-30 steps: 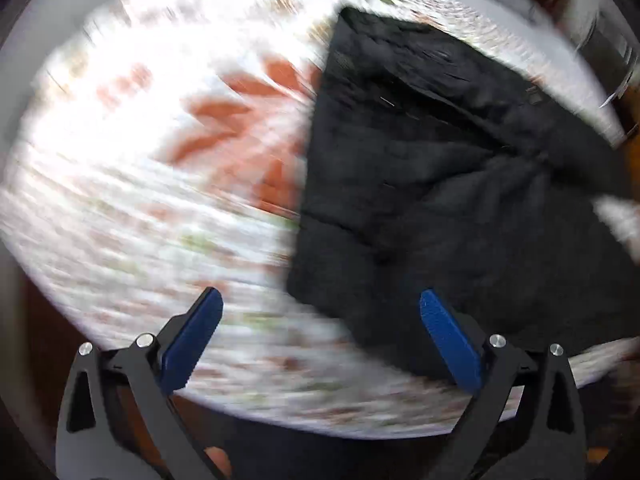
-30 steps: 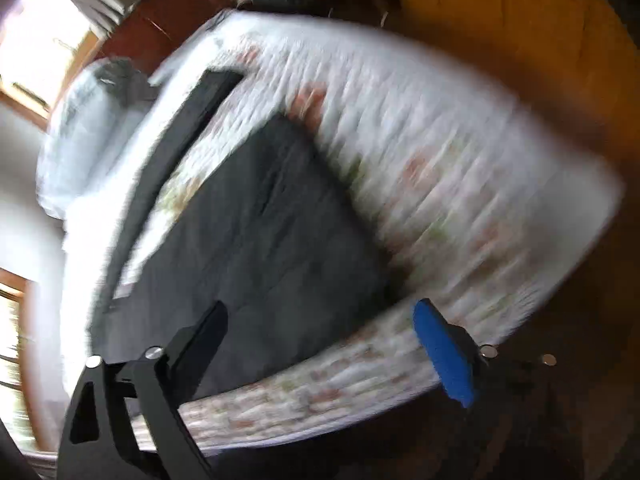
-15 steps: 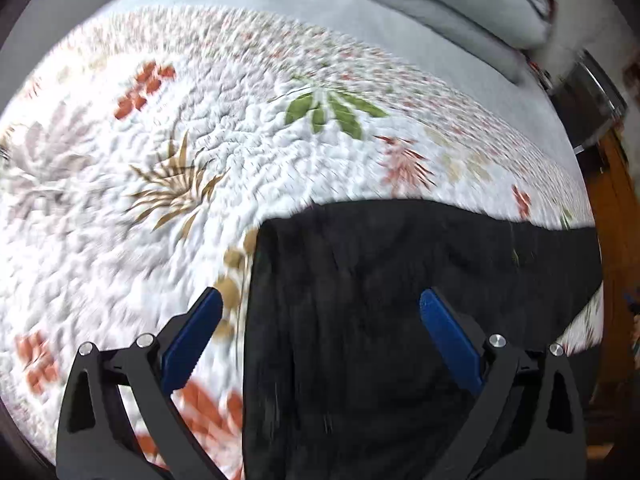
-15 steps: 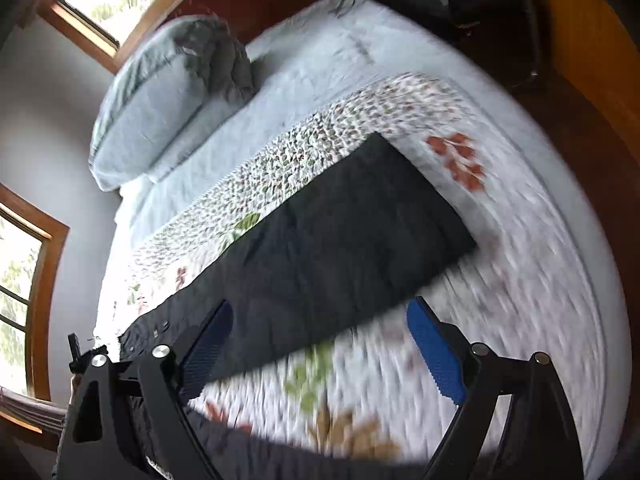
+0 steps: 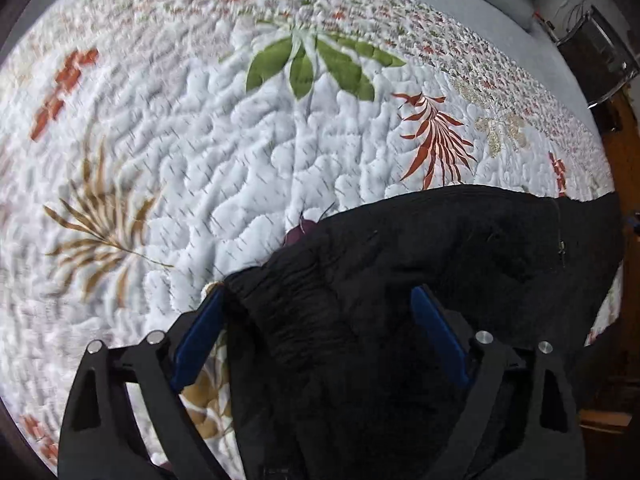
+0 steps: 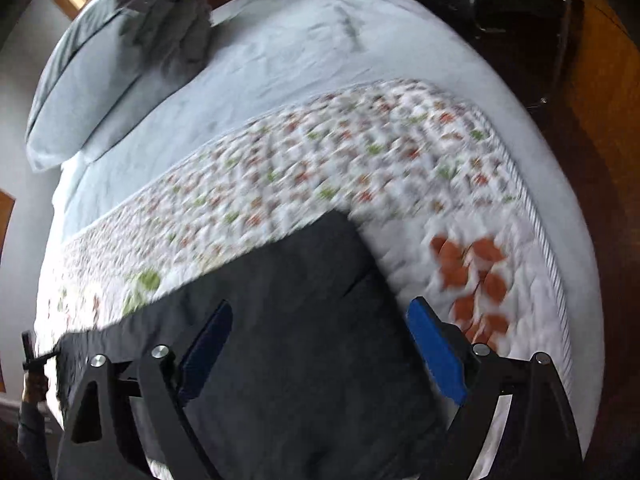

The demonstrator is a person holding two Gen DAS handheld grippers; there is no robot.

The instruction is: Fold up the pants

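Observation:
Black pants [image 5: 460, 264] lie stretched across a white quilt with leaf prints [image 5: 224, 152]. In the left wrist view my left gripper [image 5: 320, 316] points steeply down over one end of the pants. Its jaws are closing, with bunched cloth between the blue pads [image 5: 198, 340], and the left pad sits at the cloth's corner. In the right wrist view my right gripper [image 6: 320, 316] hovers open over the other end of the pants [image 6: 288, 280], whose squared edge runs between the jaws. A person's hand [image 6: 34, 380] shows at the far left there.
A grey pillow [image 6: 112, 60] and a pale grey sheet [image 6: 320, 40] lie beyond the quilt [image 6: 360, 160]. Dark furniture [image 5: 600, 56] stands off the bed's corner, and a wooden floor [image 6: 600, 80] runs past the bed's right side.
The left gripper has swung over and come down onto its end of the pants, and the cloth now bunches between narrower jaws. The right gripper has travelled to the opposite end and stands closer to it.

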